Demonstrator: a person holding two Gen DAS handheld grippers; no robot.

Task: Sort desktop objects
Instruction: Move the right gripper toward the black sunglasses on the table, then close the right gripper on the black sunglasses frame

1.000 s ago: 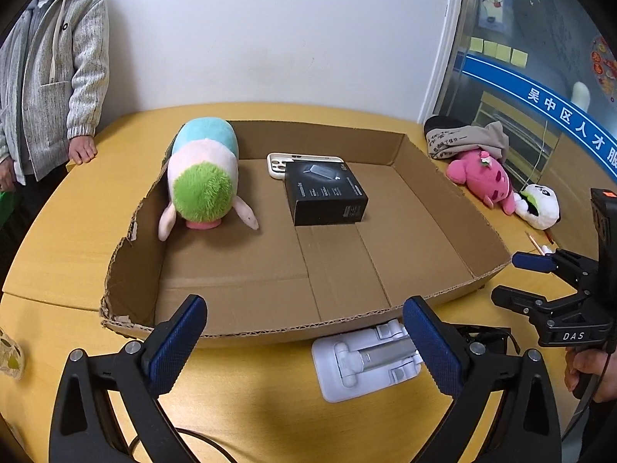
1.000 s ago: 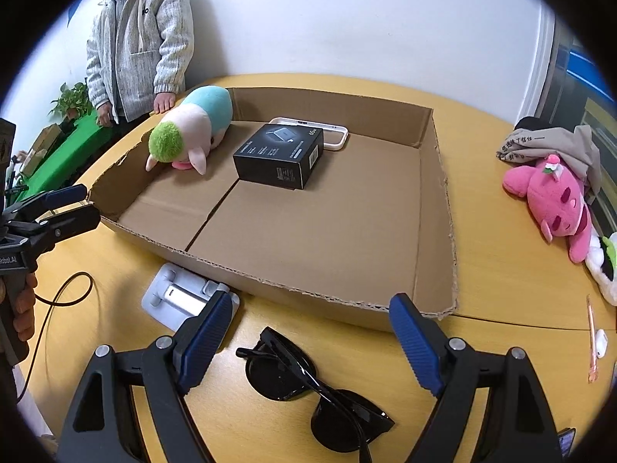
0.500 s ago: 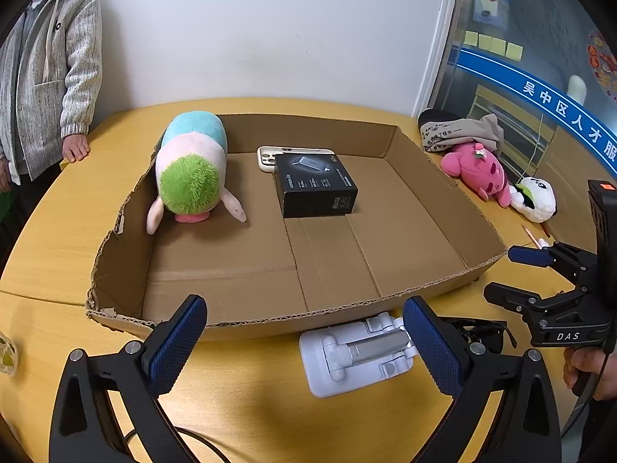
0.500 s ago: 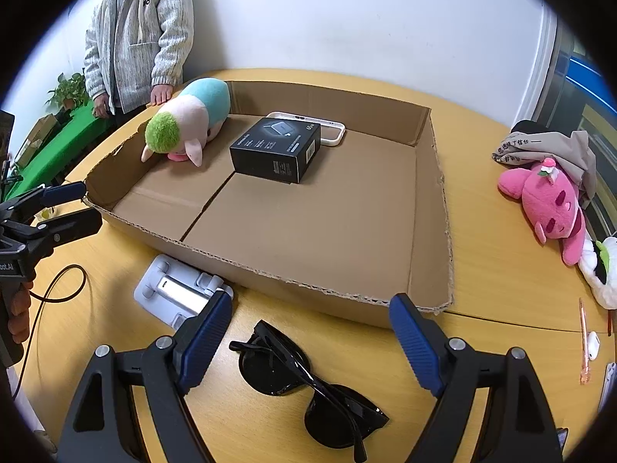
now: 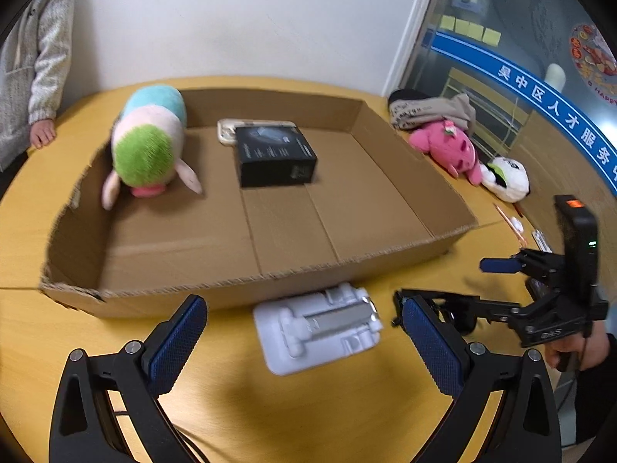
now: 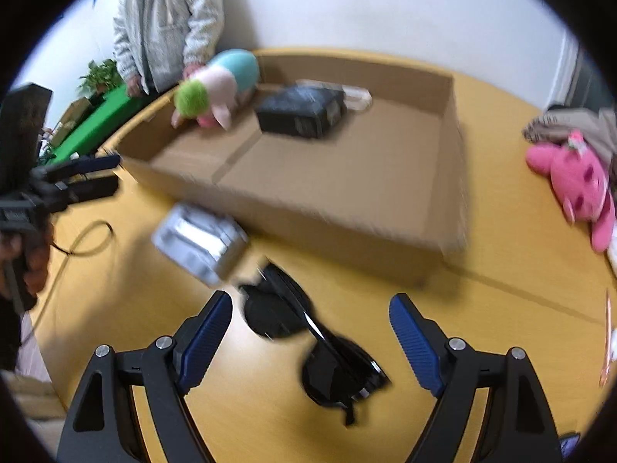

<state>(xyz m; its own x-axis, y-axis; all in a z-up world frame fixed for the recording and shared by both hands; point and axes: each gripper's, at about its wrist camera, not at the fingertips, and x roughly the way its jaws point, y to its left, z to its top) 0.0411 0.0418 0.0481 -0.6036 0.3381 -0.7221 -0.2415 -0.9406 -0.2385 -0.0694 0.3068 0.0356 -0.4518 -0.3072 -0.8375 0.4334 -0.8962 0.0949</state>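
Holding three things already, the shallow brown cardboard tray (image 5: 385,146) awaits more: both tools spread wide and empty, left tool (image 5: 304,341) nearing the white folding stand (image 5: 318,326), right tool (image 6: 310,341) around black sunglasses (image 6: 308,341) on the yellow surface (image 5: 239,397) beside it.

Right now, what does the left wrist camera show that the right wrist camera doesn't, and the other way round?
Only the left wrist view shows the white panda plush and the blue banner on the glass.

Only the right wrist view shows the black sunglasses whole, between the right gripper and its open jaws, plus the green surface and a cable.

Both show the cardboard box, green-headed plush, black carton, white stand, pink plush and bystander.
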